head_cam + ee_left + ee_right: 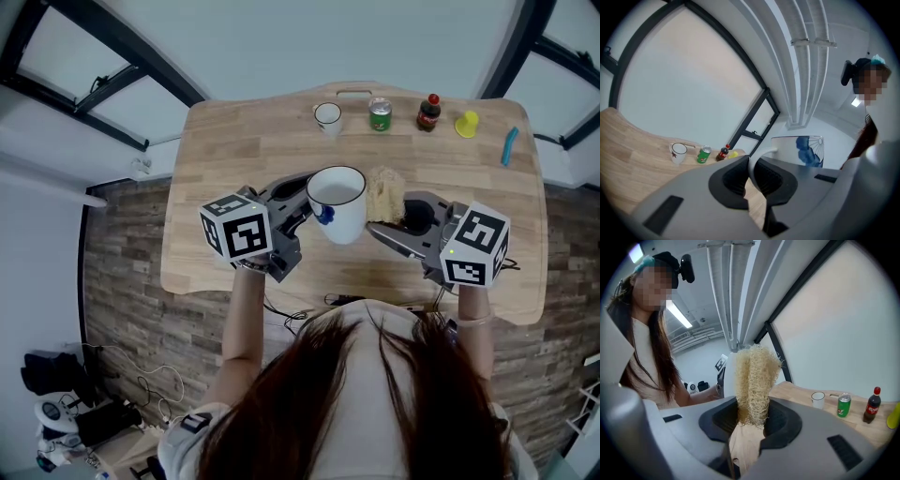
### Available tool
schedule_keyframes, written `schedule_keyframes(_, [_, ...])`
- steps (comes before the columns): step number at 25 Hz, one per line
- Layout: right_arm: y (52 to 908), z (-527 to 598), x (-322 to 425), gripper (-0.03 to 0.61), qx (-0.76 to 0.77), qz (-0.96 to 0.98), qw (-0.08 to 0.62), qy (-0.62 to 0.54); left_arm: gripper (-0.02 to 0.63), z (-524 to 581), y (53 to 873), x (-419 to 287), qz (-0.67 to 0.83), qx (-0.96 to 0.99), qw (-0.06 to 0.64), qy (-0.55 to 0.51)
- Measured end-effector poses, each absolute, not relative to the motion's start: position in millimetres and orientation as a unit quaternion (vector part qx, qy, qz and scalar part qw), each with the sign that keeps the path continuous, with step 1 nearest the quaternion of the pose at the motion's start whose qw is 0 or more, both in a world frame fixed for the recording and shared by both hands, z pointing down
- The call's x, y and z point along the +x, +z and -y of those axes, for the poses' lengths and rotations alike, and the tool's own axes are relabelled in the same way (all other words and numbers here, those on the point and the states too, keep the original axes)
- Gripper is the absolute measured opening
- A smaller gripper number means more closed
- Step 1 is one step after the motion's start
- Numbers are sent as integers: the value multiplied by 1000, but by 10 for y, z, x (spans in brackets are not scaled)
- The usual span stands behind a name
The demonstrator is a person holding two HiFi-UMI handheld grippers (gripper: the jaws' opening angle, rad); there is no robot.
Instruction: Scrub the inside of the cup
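left tool (751, 180): glossy white cup (799, 150), by handle | right tool (751, 418): fibrous loofah (754, 380)

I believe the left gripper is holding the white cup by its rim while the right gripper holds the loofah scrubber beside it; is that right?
Not quite. The left gripper is shut on the handle of the white cup, not on its rim; the left gripper view shows the handle between the jaws. The rest stands: the right gripper holds the loofah scrubber beside the cup.
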State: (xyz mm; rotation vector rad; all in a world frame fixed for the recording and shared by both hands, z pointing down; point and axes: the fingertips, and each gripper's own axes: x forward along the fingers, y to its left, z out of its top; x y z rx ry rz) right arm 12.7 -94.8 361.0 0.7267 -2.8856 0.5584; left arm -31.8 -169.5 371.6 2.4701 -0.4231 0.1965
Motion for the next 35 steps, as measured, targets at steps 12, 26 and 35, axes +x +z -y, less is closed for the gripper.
schedule_keyframes(12, [3614, 1027, 23, 137, 268, 946, 59, 175, 29, 1930, 3741, -451, 274, 926, 233, 116])
schedule_keyframes(26, [3703, 1141, 0, 137, 316, 930, 74, 172, 29, 2043, 3722, -531, 345, 909, 189, 135])
schedule_keyframes(35, [3755, 1219, -29, 137, 362, 913, 82, 168, 29, 2110, 3720, -584, 389, 894, 169, 143])
